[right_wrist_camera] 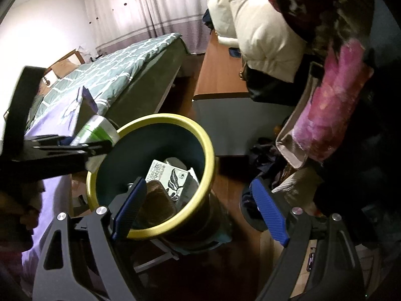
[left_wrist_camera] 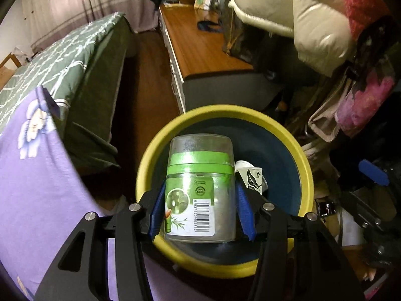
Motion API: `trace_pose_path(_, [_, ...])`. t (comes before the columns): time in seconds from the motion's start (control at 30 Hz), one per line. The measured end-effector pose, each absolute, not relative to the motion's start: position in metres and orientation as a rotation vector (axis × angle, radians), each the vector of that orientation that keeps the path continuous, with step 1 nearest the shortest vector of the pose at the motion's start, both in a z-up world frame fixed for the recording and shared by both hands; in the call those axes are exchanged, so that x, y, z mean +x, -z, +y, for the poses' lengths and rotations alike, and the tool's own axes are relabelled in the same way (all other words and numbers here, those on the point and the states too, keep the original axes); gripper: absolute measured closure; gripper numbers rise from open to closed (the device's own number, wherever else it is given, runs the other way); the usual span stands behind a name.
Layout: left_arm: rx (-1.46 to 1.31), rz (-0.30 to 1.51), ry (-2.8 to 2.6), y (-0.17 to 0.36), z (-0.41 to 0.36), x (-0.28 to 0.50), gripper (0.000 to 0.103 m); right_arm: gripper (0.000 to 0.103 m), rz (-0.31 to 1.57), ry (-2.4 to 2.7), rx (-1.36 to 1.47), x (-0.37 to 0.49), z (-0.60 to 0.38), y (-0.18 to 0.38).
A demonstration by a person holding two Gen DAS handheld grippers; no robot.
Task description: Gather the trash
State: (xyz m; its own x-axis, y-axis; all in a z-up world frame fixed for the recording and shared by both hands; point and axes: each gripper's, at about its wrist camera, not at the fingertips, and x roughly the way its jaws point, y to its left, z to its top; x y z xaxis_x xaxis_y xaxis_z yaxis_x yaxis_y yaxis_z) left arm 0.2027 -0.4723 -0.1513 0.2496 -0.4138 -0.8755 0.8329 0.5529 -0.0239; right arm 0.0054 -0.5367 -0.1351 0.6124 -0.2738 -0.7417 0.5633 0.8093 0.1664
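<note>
My left gripper point(left_wrist_camera: 201, 210) is shut on a clear plastic jar point(left_wrist_camera: 200, 188) with a green lid band and a barcode label. It holds the jar over the mouth of a dark bin with a yellow rim point(left_wrist_camera: 223, 111). A white printed carton point(left_wrist_camera: 252, 176) lies inside the bin. In the right wrist view the bin point(right_wrist_camera: 210, 155) holds that carton point(right_wrist_camera: 170, 175) and a brown object point(right_wrist_camera: 158, 200). The left gripper with the jar point(right_wrist_camera: 96, 130) shows at the bin's left rim. My right gripper point(right_wrist_camera: 200, 210) is open and empty beside the bin.
A bed with a green patterned cover point(left_wrist_camera: 65, 57) and a purple floral sheet point(left_wrist_camera: 32, 165) lies to the left. A wooden-topped cabinet point(left_wrist_camera: 203, 45) stands behind the bin. Coats and clothes point(left_wrist_camera: 313, 20) hang at the right, with clutter on the floor below.
</note>
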Motion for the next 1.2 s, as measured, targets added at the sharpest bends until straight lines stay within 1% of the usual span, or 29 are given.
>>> trace_pose_path(0.07, [0.519,1.003,0.893,0.159,-0.477,0.202,0.053,0.021,0.774,0.496,0.411,0.005,-0.537,0.137])
trace_pose_path(0.1, [0.523,1.005,0.886,0.161,-0.478,0.202,0.051,0.021,0.775,0.494,0.412,0.005,-0.537,0.137])
trace_pose_path(0.17, [0.525,0.989,0.863,0.160,-0.477,0.201,0.020,0.021,0.776,0.486,0.411,0.006,-0.535,0.137])
trace_pose_path(0.2, [0.514,0.965,0.852,0.154,-0.472,0.200,0.017,0.021,0.775,0.482,0.410,0.005,-0.534,0.136])
trace_pose_path(0.3, [0.475,0.899,0.834,0.127,-0.445,0.192,0.016,0.021,0.770,0.462,0.401,0.005,-0.527,0.132])
trace_pose_path(0.37, [0.427,0.843,0.825,0.104,-0.420,0.183,0.008,0.021,0.763,0.445,0.384,0.004,-0.520,0.127])
trace_pose_path(0.4, [0.411,0.807,0.817,0.094,-0.406,0.178,0.006,0.021,0.758,0.436,0.377,0.005,-0.516,0.124])
trace_pose_path(0.43, [0.384,0.742,0.794,0.077,-0.382,0.169,0.005,0.021,0.753,0.419,0.365,0.005,-0.510,0.120])
trace_pose_path(0.53, [0.319,0.642,0.714,0.048,-0.326,0.155,0.005,0.019,0.744,0.385,0.337,0.008,-0.497,0.114])
trace_pose_path(0.6, [0.287,0.618,0.651,0.037,-0.296,0.148,0.005,0.019,0.735,0.352,0.316,0.010,-0.485,0.109])
trace_pose_path(0.73, [0.181,0.570,0.476,0.019,-0.213,0.135,0.005,0.019,0.714,0.293,0.269,0.016,-0.460,0.099])
trace_pose_path(0.87, [0.134,0.529,0.355,0.011,-0.154,0.117,0.005,0.018,0.686,0.263,0.219,0.017,-0.441,0.086])
trace_pose_path(1.0, [0.086,0.500,0.279,0.006,-0.105,0.093,0.005,0.016,0.646,0.257,0.176,0.013,-0.423,0.072])
trace_pose_path(1.2, [0.064,0.489,0.224,0.014,-0.070,0.064,0.005,0.015,0.607,0.249,0.155,0.003,-0.404,0.062])
